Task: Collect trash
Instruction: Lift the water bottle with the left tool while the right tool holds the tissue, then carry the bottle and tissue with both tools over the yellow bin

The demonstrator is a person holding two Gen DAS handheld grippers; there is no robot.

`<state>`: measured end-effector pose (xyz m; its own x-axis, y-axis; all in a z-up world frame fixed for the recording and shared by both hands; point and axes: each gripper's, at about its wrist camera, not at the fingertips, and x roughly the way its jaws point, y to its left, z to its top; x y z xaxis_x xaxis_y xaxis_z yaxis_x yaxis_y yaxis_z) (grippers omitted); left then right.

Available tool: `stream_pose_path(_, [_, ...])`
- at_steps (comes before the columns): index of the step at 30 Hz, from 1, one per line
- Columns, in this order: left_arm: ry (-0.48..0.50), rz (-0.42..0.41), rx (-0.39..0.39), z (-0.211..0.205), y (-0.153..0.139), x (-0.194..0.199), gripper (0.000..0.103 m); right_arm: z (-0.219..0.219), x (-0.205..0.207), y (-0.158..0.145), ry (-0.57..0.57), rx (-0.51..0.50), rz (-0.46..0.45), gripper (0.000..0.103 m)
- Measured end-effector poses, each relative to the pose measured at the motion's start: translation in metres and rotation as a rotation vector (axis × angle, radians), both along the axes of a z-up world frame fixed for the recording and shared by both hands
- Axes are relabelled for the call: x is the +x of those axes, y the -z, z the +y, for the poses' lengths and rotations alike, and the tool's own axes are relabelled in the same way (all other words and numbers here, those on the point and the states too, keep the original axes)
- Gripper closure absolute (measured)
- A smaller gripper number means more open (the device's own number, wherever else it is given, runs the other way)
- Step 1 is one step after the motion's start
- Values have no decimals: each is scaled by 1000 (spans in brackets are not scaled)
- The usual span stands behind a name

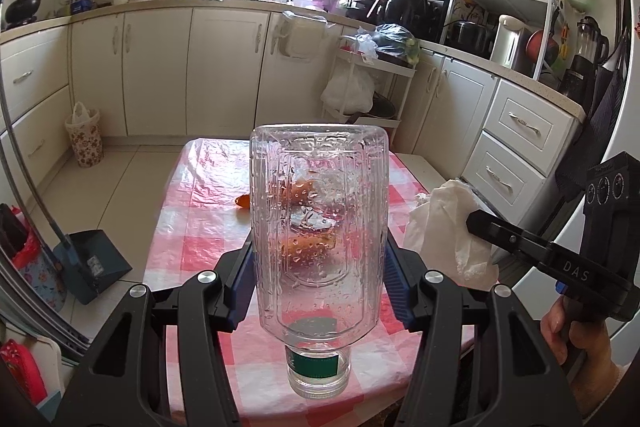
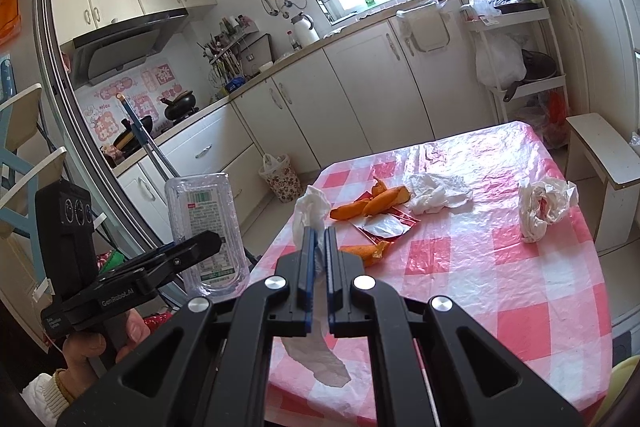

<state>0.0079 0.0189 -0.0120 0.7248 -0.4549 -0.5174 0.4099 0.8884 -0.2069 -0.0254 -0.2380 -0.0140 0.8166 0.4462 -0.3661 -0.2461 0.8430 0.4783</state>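
A clear, empty plastic bottle (image 1: 320, 227) sits upside down between the blue pads of my left gripper (image 1: 320, 263), which is shut on it above the near end of the pink checked table (image 1: 192, 227). In the right wrist view the bottle (image 2: 204, 211) and left gripper (image 2: 208, 241) hang off the table's left edge. My right gripper (image 2: 319, 239) is shut on a white tissue (image 2: 310, 207) that trails down between its fingers; from the left the tissue (image 1: 444, 227) bulges past the right gripper (image 1: 476, 223). Orange peels (image 2: 372, 205), a red wrapper (image 2: 384, 227), a crumpled tissue (image 2: 436, 193) and a crumpled white wrapper (image 2: 544, 207) lie on the table (image 2: 500, 287).
A floral waste bin (image 1: 85, 139) lined with a bag stands on the floor by the cabinets. A dark dustpan (image 1: 92, 267) with a long handle rests left of the table. A white stool (image 2: 600, 155) stands at the table's far right. Cabinets and a trolley (image 1: 368, 83) ring the room.
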Motion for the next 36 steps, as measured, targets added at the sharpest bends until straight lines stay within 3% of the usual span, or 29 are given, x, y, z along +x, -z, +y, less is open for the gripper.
stream_pose_path(36, [37,-6,-15,-6,-1,-5,50,-5,-7,-1,0,77,1,97])
